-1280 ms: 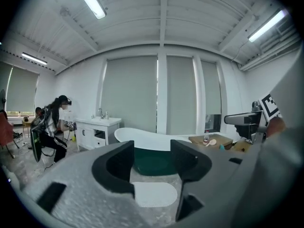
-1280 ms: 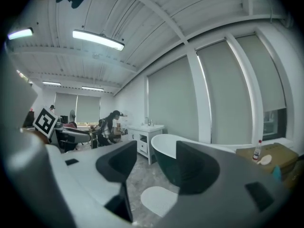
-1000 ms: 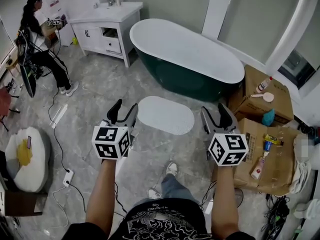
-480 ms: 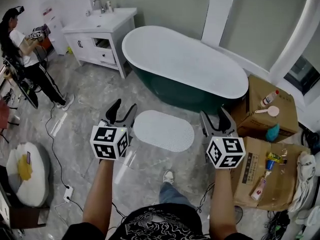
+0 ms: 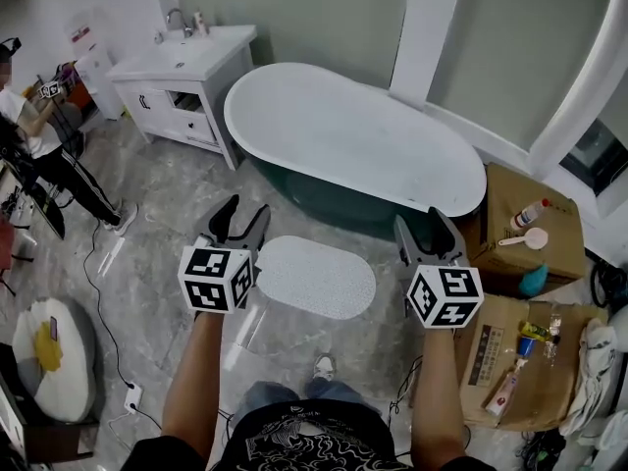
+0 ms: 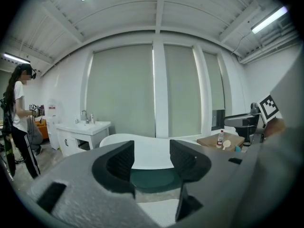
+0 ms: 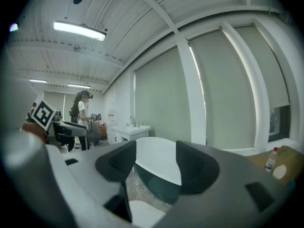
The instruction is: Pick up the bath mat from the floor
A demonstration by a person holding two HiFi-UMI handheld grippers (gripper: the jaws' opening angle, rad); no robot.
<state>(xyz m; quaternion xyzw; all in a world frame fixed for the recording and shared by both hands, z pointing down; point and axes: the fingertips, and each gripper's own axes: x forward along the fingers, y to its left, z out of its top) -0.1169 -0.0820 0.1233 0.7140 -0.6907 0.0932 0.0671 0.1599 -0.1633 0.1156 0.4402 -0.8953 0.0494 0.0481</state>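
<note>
A white oval bath mat (image 5: 316, 276) lies flat on the grey marble floor in front of the tub. Its near edge shows low between the jaws in the left gripper view (image 6: 159, 212) and in the right gripper view (image 7: 145, 213). My left gripper (image 5: 236, 218) is held in the air to the left of the mat, open, with nothing between its fingers. My right gripper (image 5: 427, 230) hangs to the mat's right, also open and empty. Both point roughly level towards the tub.
A bathtub (image 5: 353, 141), white inside and dark green outside, stands just beyond the mat. A white vanity with a sink (image 5: 180, 77) is at the back left. Cardboard boxes (image 5: 525, 224) with bottles sit at the right. A person (image 5: 29, 145) stands far left. Cables (image 5: 108, 292) trail over the floor.
Both grippers and my view have moved forward towards the tub and mat. The mat now lies between the two grippers. The person at the left has slid towards the frame's edge.
</note>
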